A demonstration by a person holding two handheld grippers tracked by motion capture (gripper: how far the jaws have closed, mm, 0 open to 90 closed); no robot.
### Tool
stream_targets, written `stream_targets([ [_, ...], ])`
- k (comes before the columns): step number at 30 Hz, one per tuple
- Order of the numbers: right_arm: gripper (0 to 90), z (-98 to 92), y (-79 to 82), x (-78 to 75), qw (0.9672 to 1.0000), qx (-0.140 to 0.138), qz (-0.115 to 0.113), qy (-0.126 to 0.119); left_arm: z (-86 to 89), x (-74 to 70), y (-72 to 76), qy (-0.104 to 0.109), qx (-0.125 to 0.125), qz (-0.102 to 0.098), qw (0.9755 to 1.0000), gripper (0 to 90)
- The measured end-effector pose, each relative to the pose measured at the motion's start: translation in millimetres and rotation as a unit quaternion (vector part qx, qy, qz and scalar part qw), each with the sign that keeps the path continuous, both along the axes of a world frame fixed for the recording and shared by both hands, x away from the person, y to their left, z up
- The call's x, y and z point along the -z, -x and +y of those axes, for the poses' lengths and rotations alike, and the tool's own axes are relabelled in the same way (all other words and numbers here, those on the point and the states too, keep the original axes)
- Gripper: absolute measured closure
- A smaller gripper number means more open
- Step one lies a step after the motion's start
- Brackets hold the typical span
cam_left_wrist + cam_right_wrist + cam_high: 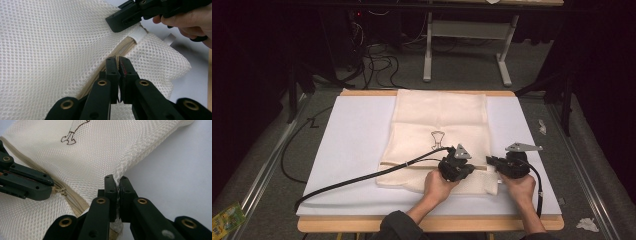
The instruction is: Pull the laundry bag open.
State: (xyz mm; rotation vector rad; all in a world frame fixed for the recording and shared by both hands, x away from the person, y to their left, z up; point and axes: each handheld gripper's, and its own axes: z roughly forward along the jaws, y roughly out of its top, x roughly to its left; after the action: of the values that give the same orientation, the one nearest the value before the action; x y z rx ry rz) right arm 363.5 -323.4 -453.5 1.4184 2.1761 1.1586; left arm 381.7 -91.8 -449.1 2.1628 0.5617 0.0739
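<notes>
Slippage is your main risk: your left gripper [117,60], jaws fully closed on the zipper [61,190] pull, may lose it if you tug hard, while your right gripper [117,181] is clamped on the mesh bag [439,125] edge at 3 o'clock. The bag lies mid-table, its long axis running 12 to 6, the zipper crossing 9 to 3.

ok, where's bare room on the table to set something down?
Free: the white mat left of the mesh bag, apart from the cable crossing its near part, and a narrower strip right of the bag. Crowded: the bag's near edge, where left claw and right claw work.
</notes>
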Motion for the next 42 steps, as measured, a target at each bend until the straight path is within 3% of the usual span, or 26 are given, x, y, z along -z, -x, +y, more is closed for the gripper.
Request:
stream_targets([
  [10, 88.4, 0.7, -2.8, -0.2, 1.0, 0.004, 0.001, 0.006, 15.9, -0.2, -3.8, 0.005, -0.012, 0.001, 0.9999, 87.3],
  [42, 88.4, 5.0, -8.9, 0.0, 0.9998, 0.006, 0.001, 0.02, 32.8, 0.3, -4.9, 0.009, -0.027, -0.001, 0.9996, 87.3],
])
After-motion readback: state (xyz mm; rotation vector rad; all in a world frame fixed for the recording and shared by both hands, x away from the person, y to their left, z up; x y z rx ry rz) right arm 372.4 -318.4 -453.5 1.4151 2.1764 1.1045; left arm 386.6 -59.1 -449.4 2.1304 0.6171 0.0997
